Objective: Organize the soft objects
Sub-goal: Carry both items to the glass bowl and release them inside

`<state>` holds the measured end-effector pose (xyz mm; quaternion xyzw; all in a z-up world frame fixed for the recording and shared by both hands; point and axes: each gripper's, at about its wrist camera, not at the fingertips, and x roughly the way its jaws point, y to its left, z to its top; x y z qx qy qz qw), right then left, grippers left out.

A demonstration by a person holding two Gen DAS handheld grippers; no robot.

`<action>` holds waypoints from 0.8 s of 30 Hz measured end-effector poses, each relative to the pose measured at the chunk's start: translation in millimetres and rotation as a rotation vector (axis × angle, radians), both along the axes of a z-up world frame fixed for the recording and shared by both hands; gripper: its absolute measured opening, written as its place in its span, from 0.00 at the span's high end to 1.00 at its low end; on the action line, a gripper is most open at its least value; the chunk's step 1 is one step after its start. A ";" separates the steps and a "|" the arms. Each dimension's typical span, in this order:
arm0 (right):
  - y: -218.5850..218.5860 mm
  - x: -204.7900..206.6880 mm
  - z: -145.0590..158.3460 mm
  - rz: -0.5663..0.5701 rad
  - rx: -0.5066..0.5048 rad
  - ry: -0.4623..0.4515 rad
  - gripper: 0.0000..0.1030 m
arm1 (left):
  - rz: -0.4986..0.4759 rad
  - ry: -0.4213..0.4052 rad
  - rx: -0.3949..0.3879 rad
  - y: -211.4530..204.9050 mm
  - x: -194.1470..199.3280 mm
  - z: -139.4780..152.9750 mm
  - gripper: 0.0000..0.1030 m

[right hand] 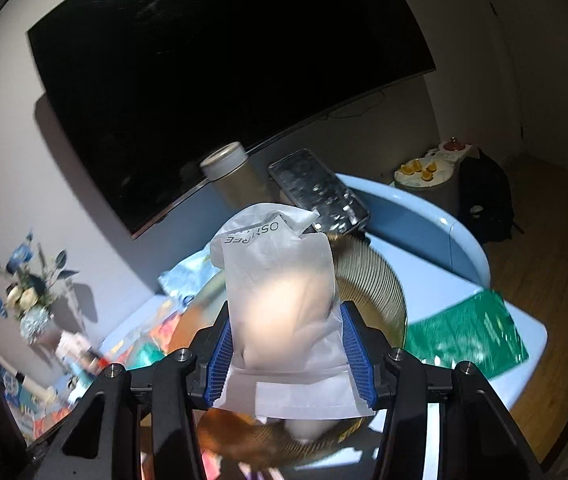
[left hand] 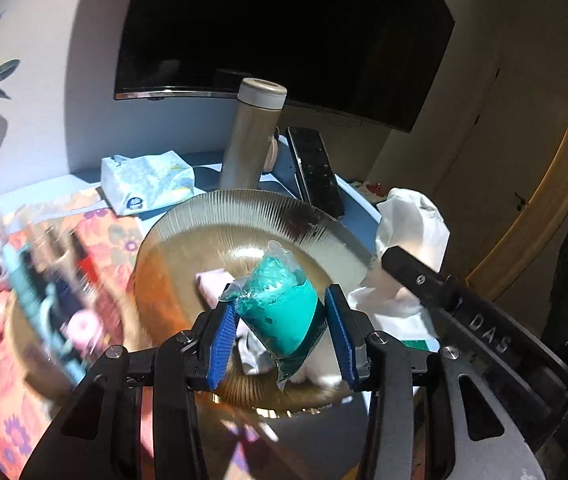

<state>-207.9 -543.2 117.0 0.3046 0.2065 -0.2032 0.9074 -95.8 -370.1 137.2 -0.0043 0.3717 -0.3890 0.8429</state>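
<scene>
A dark television (left hand: 284,36) is hanging on the wall behind the pale blue bench (right hand: 436,280). On the bench a ribbed amber glass bowl (left hand: 243,216) is sitting, with a tissue pack (left hand: 145,184) to its left, and a tall beige flask (left hand: 249,136) and a black phone (left hand: 316,168) behind it. The right tongs (right hand: 288,354) are gripping a frosted white bag (right hand: 284,304) holding a pale soft lump, raised over the bowl's rim. The left tongs (left hand: 281,334) are clamping a clear pouch of teal putty (left hand: 284,308), holding it tilted above the bowl.
</scene>
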 end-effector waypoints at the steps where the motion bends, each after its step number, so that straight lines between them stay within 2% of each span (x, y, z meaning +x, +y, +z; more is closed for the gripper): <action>1: -5.8 4.6 -0.7 -0.001 0.003 0.006 0.52 | -0.002 -0.001 0.008 -4.6 3.4 -1.6 0.61; 7: -25.6 31.3 -7.2 0.010 0.011 0.045 0.51 | 0.007 -0.027 0.061 -26.1 22.0 -9.3 0.59; 8: -27.7 36.8 -8.6 0.020 0.010 0.050 0.50 | 0.006 -0.028 0.069 -28.2 24.1 -11.0 0.47; 9: -29.4 42.0 -10.1 0.037 0.009 0.057 0.41 | 0.005 -0.027 0.069 -29.0 26.7 -12.6 0.32; 10: -32.0 47.9 -12.8 0.057 0.015 0.074 0.33 | -0.007 -0.032 0.056 -29.1 27.1 -12.9 0.27; 11: -35.6 53.5 -16.7 0.076 0.034 0.093 0.33 | -0.015 -0.041 0.050 -29.1 25.7 -12.8 0.24; 16: -43.8 42.4 -21.2 0.046 0.062 0.073 0.33 | -0.040 -0.067 0.062 -32.9 20.1 -11.4 0.22; 19: -43.0 30.3 -20.9 0.037 0.079 0.062 0.33 | -0.055 -0.069 0.038 -28.8 14.8 -6.8 0.22; 24: -32.3 16.3 -9.4 0.031 0.056 0.050 0.33 | -0.072 -0.098 0.022 -23.0 0.7 4.6 0.22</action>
